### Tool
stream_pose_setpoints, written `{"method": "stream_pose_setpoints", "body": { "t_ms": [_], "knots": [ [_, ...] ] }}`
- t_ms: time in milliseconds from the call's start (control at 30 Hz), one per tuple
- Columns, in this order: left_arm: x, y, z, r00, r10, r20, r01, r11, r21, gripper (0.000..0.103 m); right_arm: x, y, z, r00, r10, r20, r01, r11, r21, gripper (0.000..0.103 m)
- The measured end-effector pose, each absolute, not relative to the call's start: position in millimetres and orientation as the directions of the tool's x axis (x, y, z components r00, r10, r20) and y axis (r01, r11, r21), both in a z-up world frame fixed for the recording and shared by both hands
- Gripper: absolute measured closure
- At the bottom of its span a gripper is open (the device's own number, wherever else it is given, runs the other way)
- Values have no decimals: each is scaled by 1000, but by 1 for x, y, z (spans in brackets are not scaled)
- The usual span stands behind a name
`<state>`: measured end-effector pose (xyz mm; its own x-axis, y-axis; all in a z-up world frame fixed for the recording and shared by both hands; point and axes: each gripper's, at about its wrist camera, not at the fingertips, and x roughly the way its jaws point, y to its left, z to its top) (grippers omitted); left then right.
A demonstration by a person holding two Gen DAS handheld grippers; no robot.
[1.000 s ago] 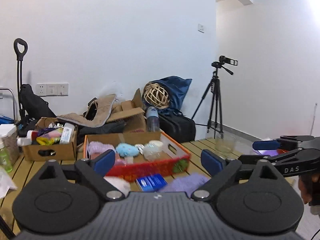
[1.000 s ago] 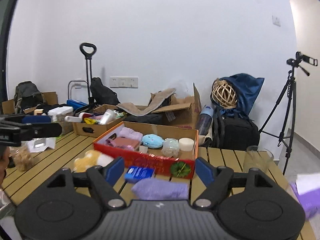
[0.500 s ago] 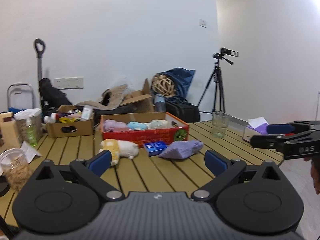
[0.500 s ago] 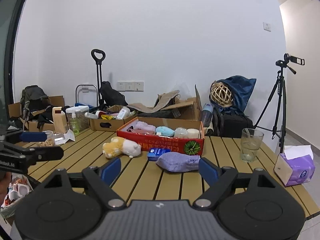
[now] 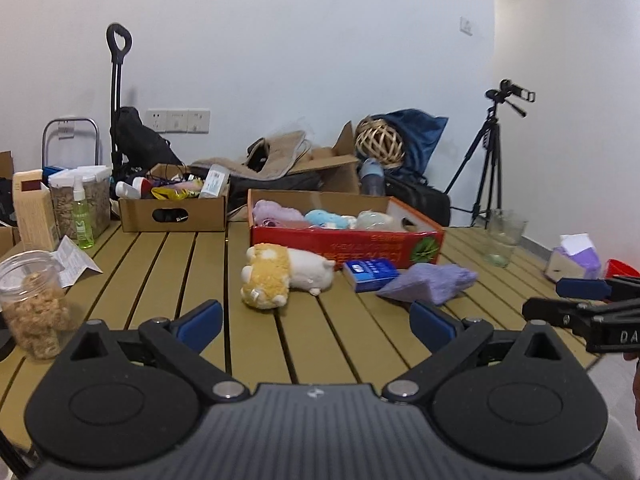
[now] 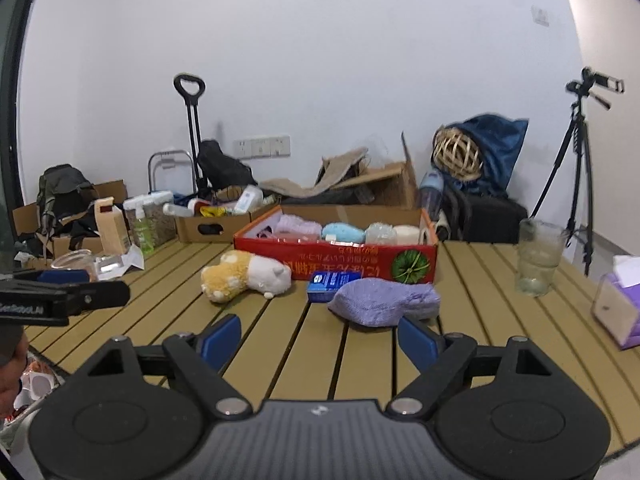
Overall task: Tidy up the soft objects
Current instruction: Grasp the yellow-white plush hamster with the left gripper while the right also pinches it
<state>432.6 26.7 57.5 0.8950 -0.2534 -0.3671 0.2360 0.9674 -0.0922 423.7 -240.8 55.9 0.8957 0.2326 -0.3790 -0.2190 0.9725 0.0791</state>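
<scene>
Left gripper [image 5: 316,322] and right gripper [image 6: 320,338] are seen spread wide, nothing between the jaws, both having just been opening. Compared with a second earlier, the plush toy [image 5: 286,276] and purple cloth [image 6: 386,302] are now framed ahead on the slatted table [image 6: 480,320] (approach is presumably beginning). The red box [image 6: 340,258] lies just behind. A snack jar [image 5: 30,304] is shown by the left view only.

Now lower and farther back from the red box [image 5: 344,240]. More of the table [image 5: 160,280] showing. Left gripper [image 5: 316,322] and right gripper [image 6: 318,340] just opened wider, nothing between.
</scene>
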Motion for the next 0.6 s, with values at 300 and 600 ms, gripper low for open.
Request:
{"method": "stream_pose_setpoints", "body": {
  "t_ms": [300, 600],
  "knots": [
    [533, 36, 32, 872, -236, -429, 192, 971, -145, 4, 525, -217, 30, 835, 334, -437, -285, 942, 176, 29],
    [609, 53, 6, 835, -255, -487, 171, 962, -211, 18, 649, -172, 15, 764, 443, -469, -347, 895, 281, 42]
  ]
}}
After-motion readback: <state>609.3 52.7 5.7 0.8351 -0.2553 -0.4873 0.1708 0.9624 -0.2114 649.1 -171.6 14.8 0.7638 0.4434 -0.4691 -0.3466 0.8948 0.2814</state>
